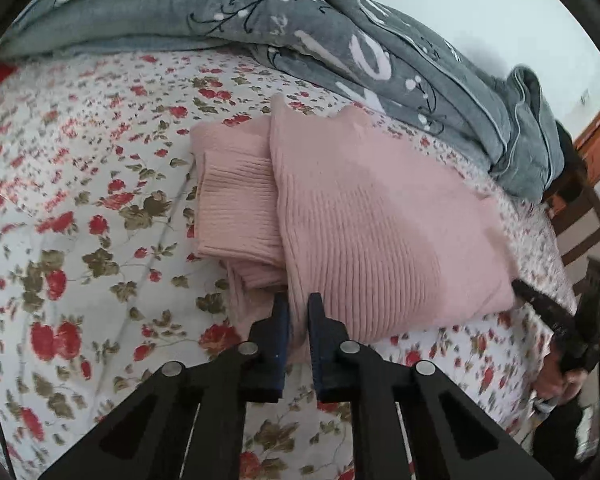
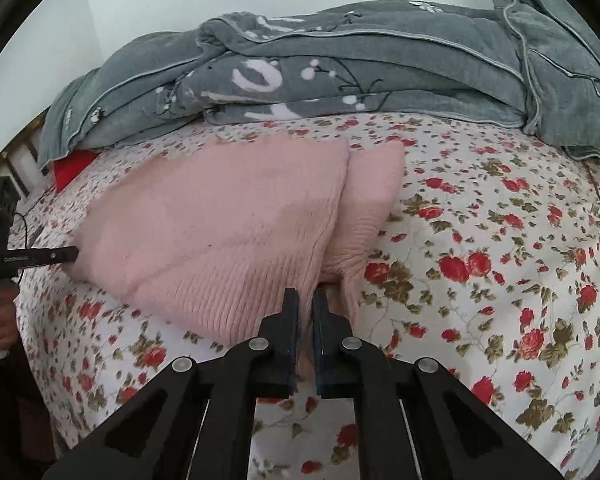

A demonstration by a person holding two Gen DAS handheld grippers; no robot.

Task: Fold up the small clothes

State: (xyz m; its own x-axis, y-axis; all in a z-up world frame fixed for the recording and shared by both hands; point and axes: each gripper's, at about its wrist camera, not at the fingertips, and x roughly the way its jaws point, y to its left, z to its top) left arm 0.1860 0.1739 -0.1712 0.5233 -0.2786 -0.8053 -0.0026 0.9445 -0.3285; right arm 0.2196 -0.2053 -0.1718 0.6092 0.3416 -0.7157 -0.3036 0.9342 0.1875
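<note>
Two grippers pinch one pink sweater on the bed.

The left gripper (image 1: 298,304) is clamped on the near edge of the pink sweater (image 1: 364,216), and the right gripper (image 2: 306,300) is clamped on the same near edge at its other corner. The sweater lies part folded on the flowery bed sheet (image 2: 500,240), close to the bed's near edge, with the gray blanket (image 2: 340,76) along the far edge. I think the next fold is starting: lift both corners together and lay them over evenly.
</note>
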